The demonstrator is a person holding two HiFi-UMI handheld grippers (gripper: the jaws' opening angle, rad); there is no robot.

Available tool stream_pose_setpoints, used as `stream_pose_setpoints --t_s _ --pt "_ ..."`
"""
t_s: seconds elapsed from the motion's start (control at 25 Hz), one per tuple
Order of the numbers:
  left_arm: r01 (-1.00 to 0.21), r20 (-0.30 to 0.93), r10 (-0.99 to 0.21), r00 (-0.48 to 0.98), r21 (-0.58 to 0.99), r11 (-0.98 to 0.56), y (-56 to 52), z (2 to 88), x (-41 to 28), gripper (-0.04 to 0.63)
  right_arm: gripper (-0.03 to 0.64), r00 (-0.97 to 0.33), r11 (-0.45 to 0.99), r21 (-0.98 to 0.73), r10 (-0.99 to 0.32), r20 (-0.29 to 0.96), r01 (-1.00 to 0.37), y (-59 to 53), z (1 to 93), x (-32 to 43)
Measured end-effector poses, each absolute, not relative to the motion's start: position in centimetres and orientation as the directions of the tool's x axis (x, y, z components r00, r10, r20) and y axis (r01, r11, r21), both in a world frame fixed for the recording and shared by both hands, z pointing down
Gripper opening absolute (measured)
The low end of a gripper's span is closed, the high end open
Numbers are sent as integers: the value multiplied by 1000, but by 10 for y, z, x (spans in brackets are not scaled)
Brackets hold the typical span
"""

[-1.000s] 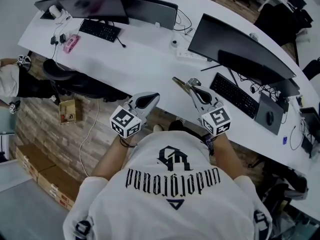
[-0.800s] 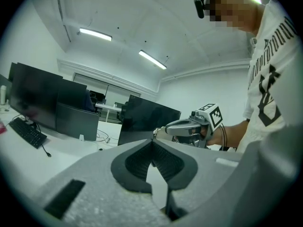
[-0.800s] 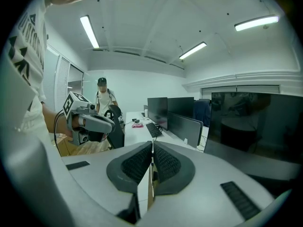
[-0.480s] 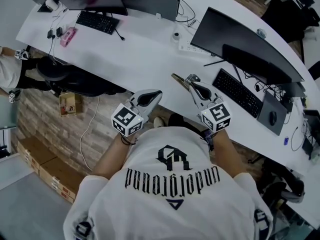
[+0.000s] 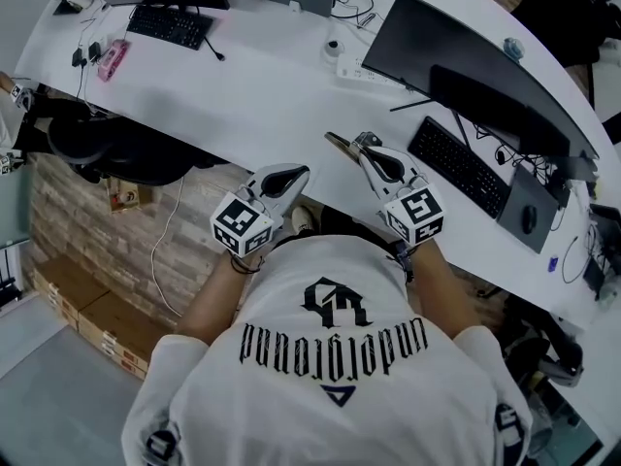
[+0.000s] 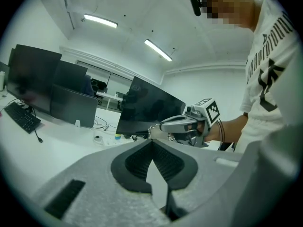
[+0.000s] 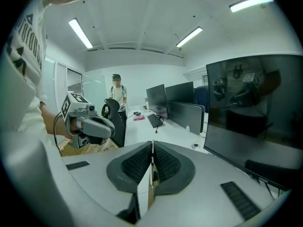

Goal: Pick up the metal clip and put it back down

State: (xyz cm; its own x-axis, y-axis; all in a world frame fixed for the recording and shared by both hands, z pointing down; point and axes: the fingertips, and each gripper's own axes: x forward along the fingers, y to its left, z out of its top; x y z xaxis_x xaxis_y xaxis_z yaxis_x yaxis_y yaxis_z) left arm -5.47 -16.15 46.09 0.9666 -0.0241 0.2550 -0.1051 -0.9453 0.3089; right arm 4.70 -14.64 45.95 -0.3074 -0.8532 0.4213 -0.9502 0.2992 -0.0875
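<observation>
The metal clip (image 5: 341,146) is a thin brassy piece that sticks out of my right gripper (image 5: 362,149), held above the front edge of the white desk (image 5: 262,95). In the right gripper view the jaws are shut on the clip (image 7: 153,170), a narrow strip pinched between the ribbed pads. My left gripper (image 5: 292,174) hovers to its left, shut with nothing in it; its pads (image 6: 163,162) meet at the tip. The left gripper view shows the right gripper (image 6: 158,129) off to the side, with the clip (image 6: 152,132) at its tip.
Dark monitors (image 5: 466,66) and a keyboard (image 5: 458,166) stand on the desk at the right, with a power strip (image 5: 374,74) behind. More monitors, a keyboard (image 5: 167,27) and a pink object (image 5: 113,58) sit far left. An office chair (image 5: 126,149) and cardboard boxes (image 5: 73,323) are below.
Both grippers have drifted slightly toward the desk together. The right one stays shut on the clip, the left stays shut and empty.
</observation>
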Motion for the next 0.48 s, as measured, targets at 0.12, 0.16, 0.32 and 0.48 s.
stream_pose_setpoints --t_s 0.12,0.16,0.32,0.48 --pt "-110 273 -22 962 311 -944 -165 471 -45 15 23 -319 307 -100 -841 436 -946 -151 469 54" --pt "-114 281 -23 959 310 -944 -167 474 -42 15 23 -324 311 -105 -836 443 -945 -152 473 55" --pt "-140 326 -35 945 305 -942 -175 497 -36 15 23 -343 323 -125 -812 472 -938 -154 495 60" --pt "-156 361 -32 932 319 -935 -183 518 -28 15 23 -356 329 -145 -791 497 -933 -160 516 68"
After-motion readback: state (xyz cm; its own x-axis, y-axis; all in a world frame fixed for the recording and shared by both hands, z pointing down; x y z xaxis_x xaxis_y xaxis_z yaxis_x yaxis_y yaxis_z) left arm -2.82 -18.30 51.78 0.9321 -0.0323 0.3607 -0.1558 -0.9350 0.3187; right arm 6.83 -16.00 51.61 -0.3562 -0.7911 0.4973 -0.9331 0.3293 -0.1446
